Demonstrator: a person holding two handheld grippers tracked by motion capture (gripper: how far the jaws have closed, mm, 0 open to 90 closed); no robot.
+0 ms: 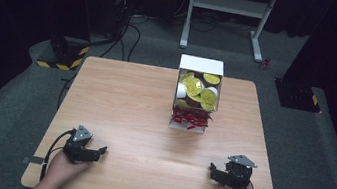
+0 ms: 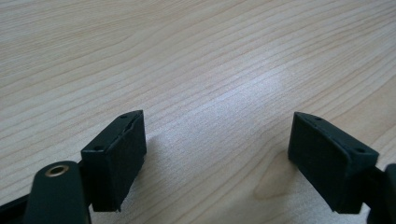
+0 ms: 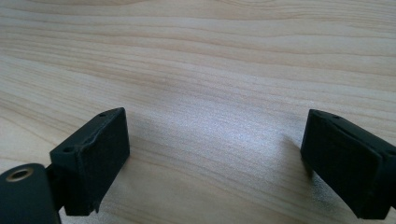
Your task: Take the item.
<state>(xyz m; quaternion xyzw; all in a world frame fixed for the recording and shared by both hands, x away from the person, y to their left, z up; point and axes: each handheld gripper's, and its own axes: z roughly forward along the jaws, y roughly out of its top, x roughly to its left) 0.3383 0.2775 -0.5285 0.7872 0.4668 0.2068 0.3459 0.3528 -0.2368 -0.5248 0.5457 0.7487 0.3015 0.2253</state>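
Two grippers rest open on the table (image 1: 119,107), well short of one box (image 1: 196,94).

High view shows the box; the left gripper (image 2: 217,154) and right gripper (image 3: 217,161) views show bare wood between wide, empty jaws.

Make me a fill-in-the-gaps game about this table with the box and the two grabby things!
1. The white box near the far edge of the table holds round yellow-lidded cups and, at its near end, a pile of small ____ pieces.
2. The jaws of the left gripper stand ____, with nothing between them.
3. The right gripper has only bare ____ between its jaws.
4. Both grippers rest near the table's ____ edge.

Missing words: red; open; wood; near
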